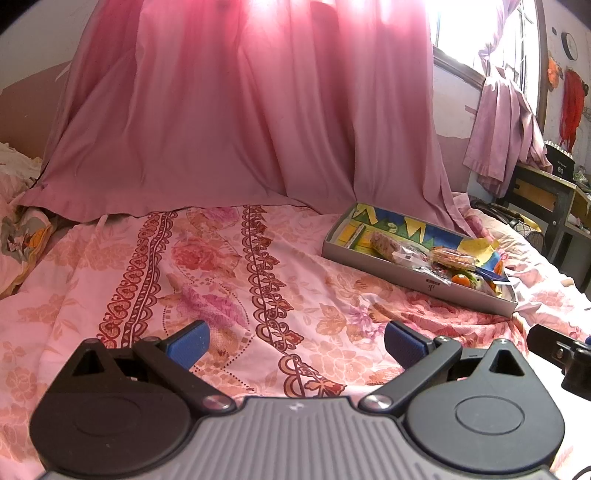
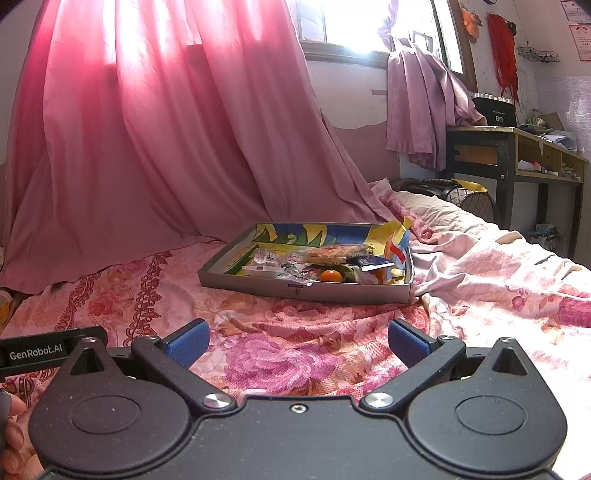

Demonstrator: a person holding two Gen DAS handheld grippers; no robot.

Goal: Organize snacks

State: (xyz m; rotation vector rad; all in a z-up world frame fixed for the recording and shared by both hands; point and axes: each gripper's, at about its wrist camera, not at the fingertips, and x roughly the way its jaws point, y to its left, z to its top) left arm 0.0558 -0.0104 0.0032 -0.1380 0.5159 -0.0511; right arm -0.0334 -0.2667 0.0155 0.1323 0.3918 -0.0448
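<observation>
"GenRobot.AI" on the left gripper [image 2: 51,350]; black box [image 2: 495,110] reads "80"

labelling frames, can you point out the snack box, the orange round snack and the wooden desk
snack box [image 2: 347,293]: right wrist view, near grey wall.
orange round snack [image 2: 331,275]: right wrist view, its middle.
wooden desk [image 2: 476,154]: right wrist view, drawer front.

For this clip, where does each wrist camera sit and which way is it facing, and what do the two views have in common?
Left wrist: low over the floral bedsheet, facing the pink curtain; the open left gripper fills the foreground, with the snack tray ahead to its right.
Right wrist: low over the same bed, facing the snack tray nearly straight on; the open right gripper shows, plus a hand at lower left.
Shared: tray, curtain, window and wooden desk.
</observation>
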